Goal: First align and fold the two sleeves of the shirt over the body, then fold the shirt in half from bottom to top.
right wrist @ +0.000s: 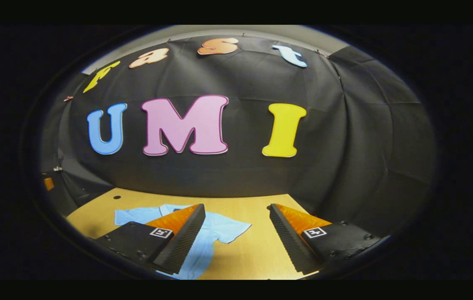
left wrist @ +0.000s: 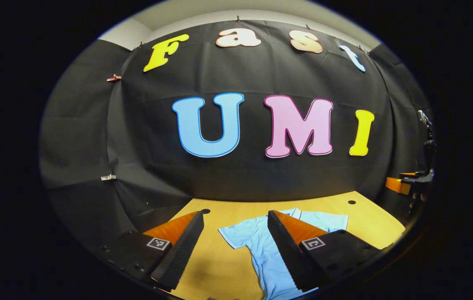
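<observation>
On the desk (left wrist: 220, 266) a pale blue shirt (left wrist: 261, 250) lies flat, both sleeves spread out, unfolded. Left tongs (left wrist: 235, 250) hang above it, spread wide, holding nothing; one sleeve sits at their 12 o'clock. Right tongs (right wrist: 236, 241), also spread, see the shirt (right wrist: 215, 229) at 10 o'clock, so the left looks nearer. Collar end points toward the wall.
</observation>
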The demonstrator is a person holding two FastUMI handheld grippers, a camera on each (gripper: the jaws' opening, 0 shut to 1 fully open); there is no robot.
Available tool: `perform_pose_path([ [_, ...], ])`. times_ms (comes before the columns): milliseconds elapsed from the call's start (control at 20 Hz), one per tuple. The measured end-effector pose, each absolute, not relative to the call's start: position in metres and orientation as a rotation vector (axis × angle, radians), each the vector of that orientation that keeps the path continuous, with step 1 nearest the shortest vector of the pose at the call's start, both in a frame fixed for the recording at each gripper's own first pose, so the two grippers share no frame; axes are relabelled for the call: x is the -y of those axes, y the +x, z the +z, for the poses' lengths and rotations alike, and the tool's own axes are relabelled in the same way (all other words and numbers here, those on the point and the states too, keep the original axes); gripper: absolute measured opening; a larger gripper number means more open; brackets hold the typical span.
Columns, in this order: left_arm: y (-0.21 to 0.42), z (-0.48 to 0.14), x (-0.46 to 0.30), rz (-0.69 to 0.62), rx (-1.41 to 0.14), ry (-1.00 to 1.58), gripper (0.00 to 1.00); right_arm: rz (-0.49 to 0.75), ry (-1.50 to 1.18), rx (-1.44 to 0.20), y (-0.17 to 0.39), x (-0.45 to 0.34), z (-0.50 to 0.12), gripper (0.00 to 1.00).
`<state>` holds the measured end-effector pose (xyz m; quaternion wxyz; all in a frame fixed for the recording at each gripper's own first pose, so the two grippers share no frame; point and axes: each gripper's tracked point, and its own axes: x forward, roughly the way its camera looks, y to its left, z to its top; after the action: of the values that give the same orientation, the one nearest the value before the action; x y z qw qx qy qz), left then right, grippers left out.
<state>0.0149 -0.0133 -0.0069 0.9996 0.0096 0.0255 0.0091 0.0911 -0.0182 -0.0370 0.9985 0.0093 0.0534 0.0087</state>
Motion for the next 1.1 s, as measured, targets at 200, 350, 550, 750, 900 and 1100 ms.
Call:
perform_pose_path([
  [200,0.023,-0.015,0.02,0.023,-0.09,0.02,0.98,0.022,0.042,-0.252,0.158,0.023,-0.092,0.98],
  [350,0.034,-0.024,0.021,0.039,-0.124,0.045,0.99,0.018,0.05,-0.379,0.207,0.022,-0.143,0.98],
  [550,0.046,-0.036,0.028,0.028,-0.187,-0.011,0.99,-0.015,0.079,-0.535,0.251,0.024,-0.209,0.98],
  [750,0.056,-0.049,0.023,0.051,-0.244,0.027,0.99,0.003,0.064,-0.64,0.286,0.019,-0.261,0.95],
  [900,0.057,-0.055,0.027,0.03,-0.273,0.039,0.99,-0.014,0.092,-0.701,0.306,0.02,-0.29,0.96],
  [1100,0.071,-0.067,0.039,0.023,-0.297,0.001,0.99,-0.024,0.065,-0.731,0.312,0.025,-0.315,0.98],
])
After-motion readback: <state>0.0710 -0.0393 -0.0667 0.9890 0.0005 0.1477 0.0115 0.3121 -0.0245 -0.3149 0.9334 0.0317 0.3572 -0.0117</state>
